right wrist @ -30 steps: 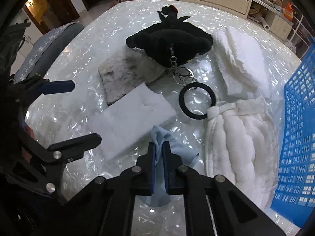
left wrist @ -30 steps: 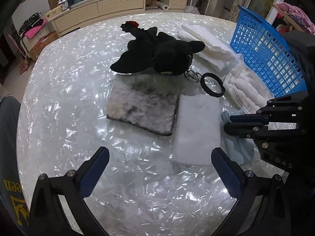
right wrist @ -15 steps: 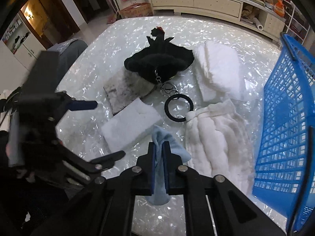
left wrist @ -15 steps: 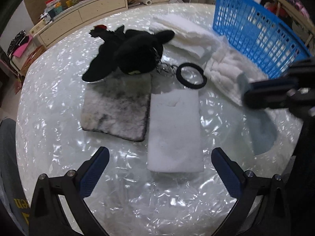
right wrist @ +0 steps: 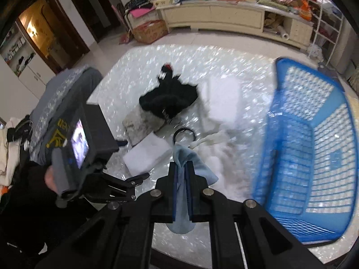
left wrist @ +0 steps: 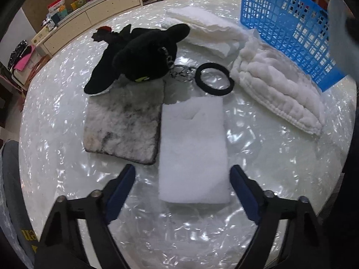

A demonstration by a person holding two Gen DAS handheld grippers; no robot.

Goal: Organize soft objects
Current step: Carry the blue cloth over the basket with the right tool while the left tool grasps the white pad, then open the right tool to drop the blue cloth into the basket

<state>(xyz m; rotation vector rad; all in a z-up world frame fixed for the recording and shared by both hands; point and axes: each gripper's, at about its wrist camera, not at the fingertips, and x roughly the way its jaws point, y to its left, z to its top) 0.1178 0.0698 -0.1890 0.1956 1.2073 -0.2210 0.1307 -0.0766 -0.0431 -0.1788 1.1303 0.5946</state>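
The right hand-held gripper (right wrist: 181, 190) is clamped on a light blue cloth (right wrist: 186, 170) and has lifted it clear of the table (left wrist: 280, 157); a second ago the cloth lay beside the white foam pad (left wrist: 193, 148). It now hangs near the blue basket (right wrist: 314, 152), judged its destination. The left hand-held gripper (left wrist: 181, 190) has just been closing partway, its jaws apart and straddling the pad's near edge without pressing it. The black plush toy (left wrist: 139, 58) and white towels (left wrist: 276, 89) lie unsorted.

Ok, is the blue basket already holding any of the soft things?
No, in the right wrist view the blue basket shows only its bare mesh floor, and the light blue cloth is pinched in the right tool.
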